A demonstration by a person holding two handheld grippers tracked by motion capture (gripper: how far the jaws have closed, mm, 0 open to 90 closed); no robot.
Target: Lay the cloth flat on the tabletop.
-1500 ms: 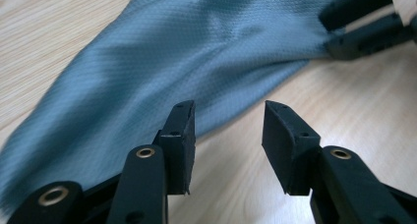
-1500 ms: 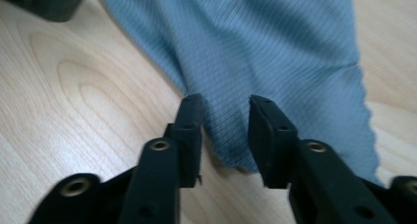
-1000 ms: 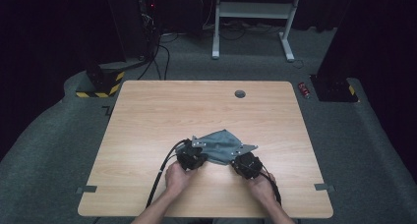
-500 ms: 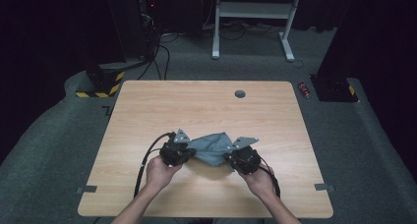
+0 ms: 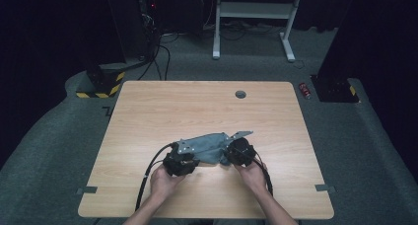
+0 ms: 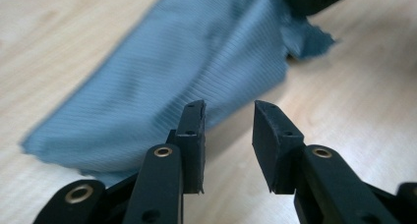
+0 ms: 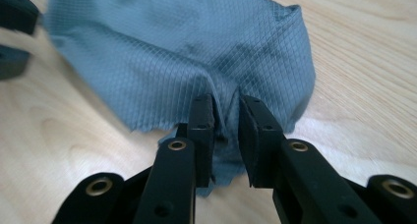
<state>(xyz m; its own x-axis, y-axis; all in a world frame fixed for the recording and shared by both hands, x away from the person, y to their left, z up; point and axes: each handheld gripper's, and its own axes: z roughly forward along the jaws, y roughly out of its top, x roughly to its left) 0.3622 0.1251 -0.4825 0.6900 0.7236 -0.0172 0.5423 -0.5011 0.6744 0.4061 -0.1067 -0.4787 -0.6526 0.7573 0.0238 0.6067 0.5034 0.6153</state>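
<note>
A grey-blue cloth [image 5: 207, 144] lies crumpled on the wooden table [image 5: 197, 106] near its front edge. My right gripper [image 5: 240, 153] is at the cloth's right end. In the right gripper view it [image 7: 226, 103] is shut on a pinched fold of the cloth [image 7: 187, 42]. My left gripper [image 5: 180, 162] sits at the cloth's front left. In the left gripper view it [image 6: 228, 111] stands open with bare wood in the gap, and the cloth [image 6: 187, 62] spreads ahead and to the left, its edge beside the left finger [image 6: 194, 130].
A round cable hole [image 5: 240, 93] marks the table's far side. On the floor lie a red can [image 5: 305, 90], black cables [image 5: 157, 57] and a yellow-black striped block [image 5: 101, 84]. A white desk frame [image 5: 251, 22] stands behind the table.
The left gripper pulled left along the cloth, then drew back toward the front edge and now stands open. The right gripper shifted slightly away from the person, and the cloth lies more stretched out.
</note>
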